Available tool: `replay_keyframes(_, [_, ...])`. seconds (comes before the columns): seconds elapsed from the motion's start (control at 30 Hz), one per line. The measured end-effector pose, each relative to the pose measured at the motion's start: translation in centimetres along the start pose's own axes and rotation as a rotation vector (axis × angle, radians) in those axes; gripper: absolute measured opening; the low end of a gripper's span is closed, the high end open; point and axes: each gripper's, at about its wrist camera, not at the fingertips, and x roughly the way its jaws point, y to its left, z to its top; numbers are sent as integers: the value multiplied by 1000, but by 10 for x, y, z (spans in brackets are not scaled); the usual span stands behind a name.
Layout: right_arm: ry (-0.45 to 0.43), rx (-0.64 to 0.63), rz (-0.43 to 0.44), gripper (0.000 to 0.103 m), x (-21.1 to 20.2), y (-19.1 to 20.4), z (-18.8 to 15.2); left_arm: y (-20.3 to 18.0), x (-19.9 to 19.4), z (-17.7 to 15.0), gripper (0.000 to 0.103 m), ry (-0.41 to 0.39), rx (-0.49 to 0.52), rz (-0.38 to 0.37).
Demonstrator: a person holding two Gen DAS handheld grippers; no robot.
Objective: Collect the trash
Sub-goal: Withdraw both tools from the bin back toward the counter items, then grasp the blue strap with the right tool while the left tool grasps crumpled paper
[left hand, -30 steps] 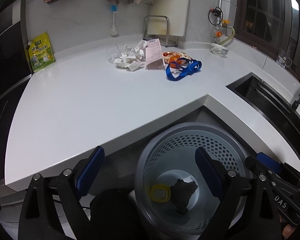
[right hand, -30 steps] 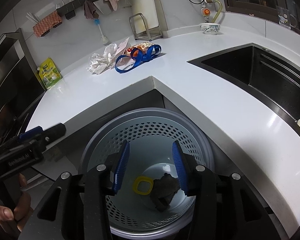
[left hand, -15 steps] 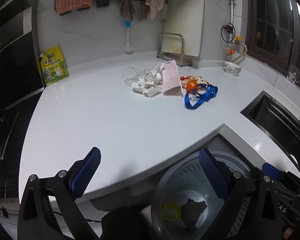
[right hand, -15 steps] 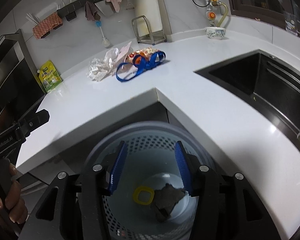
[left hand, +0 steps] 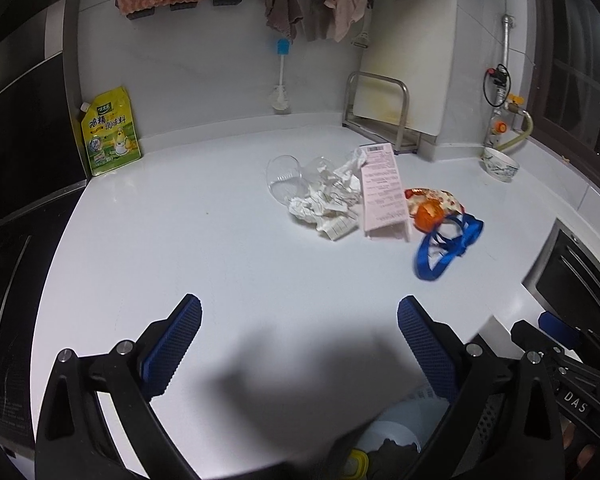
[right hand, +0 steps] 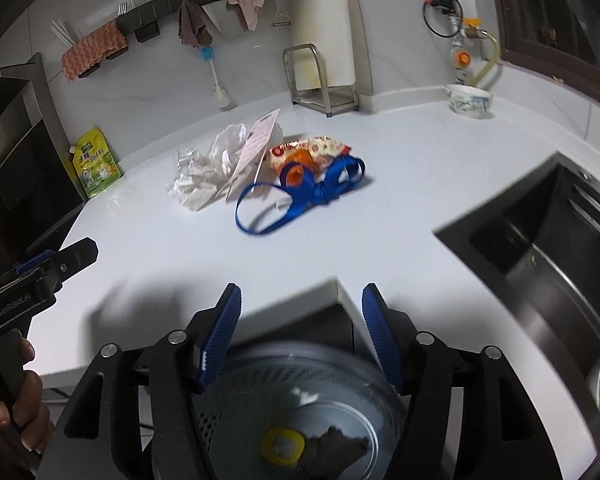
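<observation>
A heap of trash lies on the white counter [left hand: 220, 272]: crumpled white paper [left hand: 328, 200], a pink receipt [left hand: 382, 194], a clear plastic cup [left hand: 284, 178], an orange snack wrapper [left hand: 432, 206] and a blue ribbon [left hand: 446, 246] [right hand: 300, 200]. My left gripper [left hand: 298, 320] hovers open over the counter's near part, nothing between its fingers. My right gripper [right hand: 300, 308] is over the counter's corner edge, its jaws opening and empty. Below it the perforated grey bin [right hand: 300, 368] holds a yellow ring [right hand: 282, 446] and a dark scrap [right hand: 332, 452].
A black sink [right hand: 540, 248] is sunk in the counter at the right. A yellow seasoning pouch [left hand: 108, 136], a metal rack [left hand: 380, 112] and a small bowl [left hand: 500, 164] stand along the wall. A hand [right hand: 20, 420] holds the left gripper's handle.
Both grippers moved up and forward from over the bin toward the counter; the trash heap looks nearer. The right gripper's jaws widened. The bin slid to the frames' lower edge.
</observation>
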Motion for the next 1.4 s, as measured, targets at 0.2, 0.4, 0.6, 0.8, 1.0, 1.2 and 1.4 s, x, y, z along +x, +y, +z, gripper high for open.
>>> replay_keyframes(0.2, [4, -37, -11, 66, 32, 0, 33, 4, 33, 17, 97, 29, -30, 11])
replay_keyframes(0.4, [29, -39, -24, 67, 68, -6, 57, 7, 59, 28, 97, 53, -59, 20])
replay_keyframes(0.6, [59, -55, -52, 67, 101, -3, 70, 8, 74, 36, 97, 58, -67, 24])
replay_keyframes(0.8, [95, -85, -110, 66, 124, -2, 76, 9, 83, 39, 97, 67, -67, 24])
replay_keyframes(1.0, [95, -92, -116, 54, 132, -3, 80, 9, 89, 38, 97, 83, -76, 18])
replay_keyframes(1.2, [103, -99, -92, 26, 130, -2, 79, 7, 90, 39, 97, 81, -78, 19])
replay_keyframes(1.4, [88, -88, -49, 13, 119, -6, 76, 1, 96, 42, 97, 91, -88, 10])
